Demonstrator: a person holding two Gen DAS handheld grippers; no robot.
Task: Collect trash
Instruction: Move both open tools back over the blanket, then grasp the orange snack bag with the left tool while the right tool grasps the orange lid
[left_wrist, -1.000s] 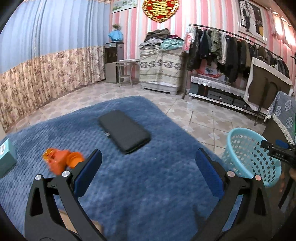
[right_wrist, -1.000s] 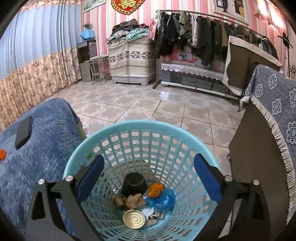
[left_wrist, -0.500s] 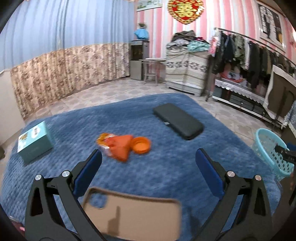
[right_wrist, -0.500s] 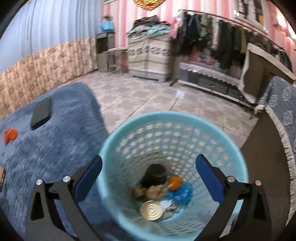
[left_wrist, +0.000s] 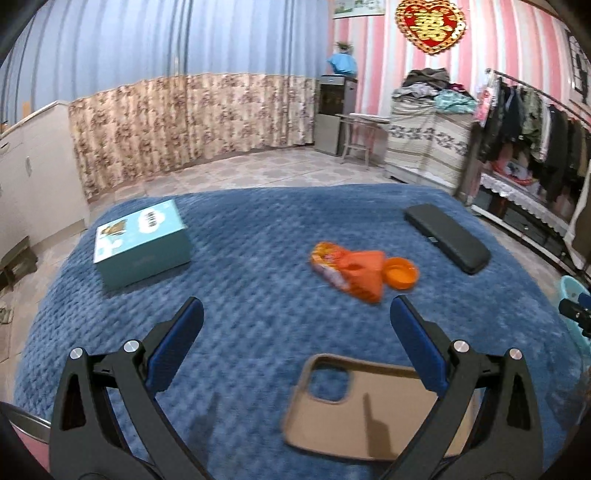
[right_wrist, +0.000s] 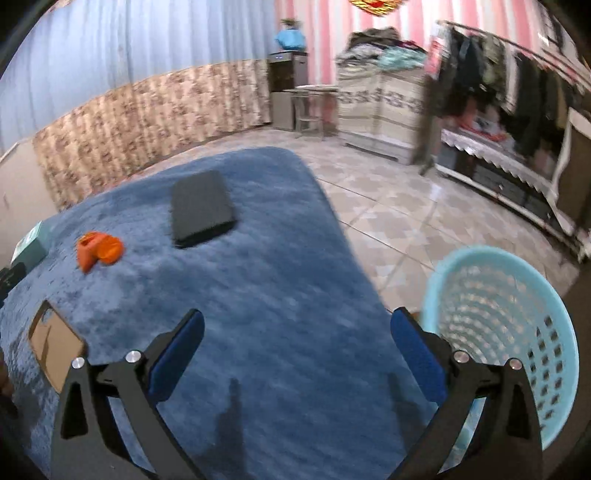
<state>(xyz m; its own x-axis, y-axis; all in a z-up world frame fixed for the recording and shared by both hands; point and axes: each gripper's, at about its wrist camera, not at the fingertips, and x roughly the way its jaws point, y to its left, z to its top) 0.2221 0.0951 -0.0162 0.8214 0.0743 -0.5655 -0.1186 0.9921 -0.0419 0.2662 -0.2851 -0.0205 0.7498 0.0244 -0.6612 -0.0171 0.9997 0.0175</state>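
Your left claw (left_wrist: 295, 332), spread wide and empty, is nearer: the wrapper (left_wrist: 351, 271) lies just ahead, slightly right, long axis running left-to-right; right claw (right_wrist: 295, 343) also empty

Basket (right_wrist: 517, 314) contents hidden, orange wrapper (left_wrist: 351, 269) print blurred, teal box (right_wrist: 31, 242) edge-cropped

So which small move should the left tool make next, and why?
Probably forward toward the orange wrapper: the left tool is open and holds nothing, and the wrapper with its orange lid lies loose on the blue blanket just ahead.
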